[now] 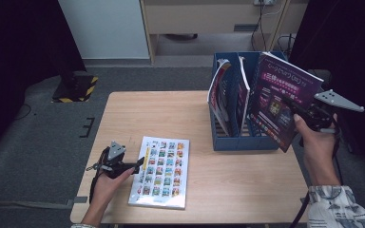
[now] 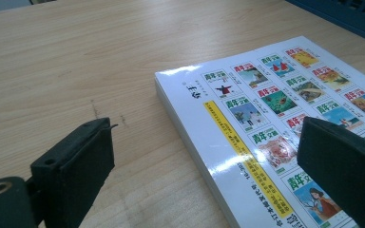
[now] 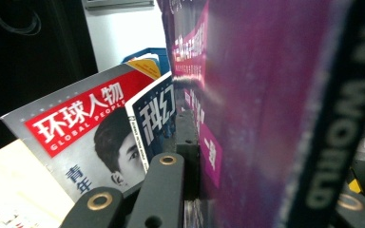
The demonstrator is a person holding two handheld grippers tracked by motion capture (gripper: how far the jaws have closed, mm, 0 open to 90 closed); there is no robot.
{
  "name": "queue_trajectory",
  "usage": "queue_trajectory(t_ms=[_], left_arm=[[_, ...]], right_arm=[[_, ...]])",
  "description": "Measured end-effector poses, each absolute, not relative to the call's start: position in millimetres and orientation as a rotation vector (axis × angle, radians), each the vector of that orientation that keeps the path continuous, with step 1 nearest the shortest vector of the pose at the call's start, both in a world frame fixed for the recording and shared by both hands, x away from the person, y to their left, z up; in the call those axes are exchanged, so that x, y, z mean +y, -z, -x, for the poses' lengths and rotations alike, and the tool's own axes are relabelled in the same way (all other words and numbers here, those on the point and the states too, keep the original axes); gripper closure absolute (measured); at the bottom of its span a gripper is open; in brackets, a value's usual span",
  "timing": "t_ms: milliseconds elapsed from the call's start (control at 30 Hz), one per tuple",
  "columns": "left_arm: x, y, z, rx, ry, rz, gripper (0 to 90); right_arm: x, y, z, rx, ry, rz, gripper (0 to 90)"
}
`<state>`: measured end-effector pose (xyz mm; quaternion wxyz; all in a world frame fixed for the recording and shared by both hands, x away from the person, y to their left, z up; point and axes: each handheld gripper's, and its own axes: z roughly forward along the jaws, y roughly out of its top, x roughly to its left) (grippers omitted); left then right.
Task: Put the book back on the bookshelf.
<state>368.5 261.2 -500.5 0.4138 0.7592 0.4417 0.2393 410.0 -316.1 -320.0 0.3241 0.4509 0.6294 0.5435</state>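
A purple magazine point(image 1: 280, 99) hangs upright and tilted over the right end of the blue file holder point(image 1: 240, 140). My right gripper point(image 1: 298, 113) is shut on its right edge. In the right gripper view the purple cover point(image 3: 266, 95) runs between the jaws of that gripper point(image 3: 261, 190). A white magazine point(image 1: 161, 171) printed with small pictures lies flat on the table. My left gripper point(image 1: 135, 166) rests at its left edge, open. In the left gripper view the white magazine's point(image 2: 275, 109) near edge lies between the spread jaws of the left gripper point(image 2: 204, 147), untouched.
Two more magazines stand in the file holder: a red-titled one point(image 1: 218, 92) point(image 3: 85, 137) and a second point(image 1: 242, 90) beside it. The wooden table point(image 1: 138, 114) has bare room at its left and back. Grey floor surrounds it, with a cabinet behind.
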Motion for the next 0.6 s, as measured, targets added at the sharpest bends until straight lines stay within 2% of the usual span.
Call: queue_trajectory(t_ms=[600], left_arm=[[260.4,500.0,-369.0,1.102,-0.617,-1.917,4.8]], right_arm=[[-296.2,322.3,-440.9,1.579,-1.349,-1.224,84.3]])
